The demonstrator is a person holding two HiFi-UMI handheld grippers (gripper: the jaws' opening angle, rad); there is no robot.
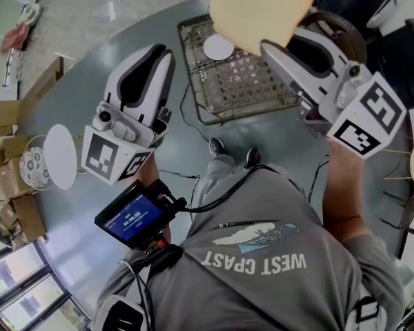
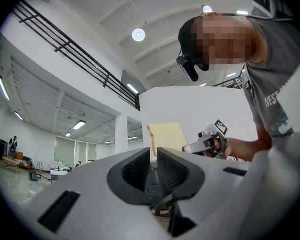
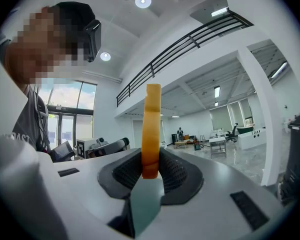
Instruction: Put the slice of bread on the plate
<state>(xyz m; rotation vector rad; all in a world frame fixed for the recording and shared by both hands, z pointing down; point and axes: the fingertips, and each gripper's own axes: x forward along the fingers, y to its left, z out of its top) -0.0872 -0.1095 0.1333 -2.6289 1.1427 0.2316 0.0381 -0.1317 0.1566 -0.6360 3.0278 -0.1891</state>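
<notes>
Closest to me, at the lower left of the head view, the small screen unit (image 1: 132,219) sits against the person's grey shirt (image 1: 262,254), out of the way of both tools.

Just above it, the left gripper (image 1: 164,52) is held idle. Its own view shows the pads drawn in to a thin slit with nothing between them. I judge it is kept back so it does not crowd the working side.

At the upper right, the right gripper (image 1: 274,45) is clamped on the slice of bread (image 1: 255,9). Its view shows the pads pressing both faces near the lower edge, so the slice stands up on edge, clear of everything below. Gripping it by the margin leaves most of the slice free to lie flat when it is set down.

Further out, the grey table (image 1: 124,40) carries a white plate (image 1: 60,156) at the left edge, beside a patterned plate (image 1: 33,168). A wire rack (image 1: 248,88) lies mid-frame with a small white disc (image 1: 218,47) on it, just beside the bread in the picture. I cannot tell which one is the target; either way, the bread is in the air and not yet on a plate.
</notes>
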